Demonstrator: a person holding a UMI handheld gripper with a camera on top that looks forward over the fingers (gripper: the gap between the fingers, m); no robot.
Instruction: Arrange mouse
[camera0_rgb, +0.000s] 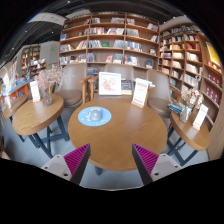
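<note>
Our two-finger gripper (112, 160) hangs with its magenta-padded fingers (76, 159) spread wide and nothing between them, poised above the near edge of a round, pale wooden table (120, 140). We judge the task of arranging the mouse to be at its opening step: no mouse is clearly visible anywhere, and we cannot tell whether it sits on this table. The most likely landmark is a round, light blue and white disc (95, 116) lying flat on the tabletop beyond the fingers, to their left, which may be a mouse mat, though its detail is too small for us to confirm. The next move, as we read it, calls for finding the mouse first, then bringing the open jaws down around it. Farther back on the same table stand two upright printed sign cards (110, 83), well apart from the disc. A smaller round wooden table (35, 113) sits to the left and another to the right, each with standing cards of its own. Beyond them, tall wooden bookshelves (110, 40) packed with books line the back wall and the right side of the room.
</note>
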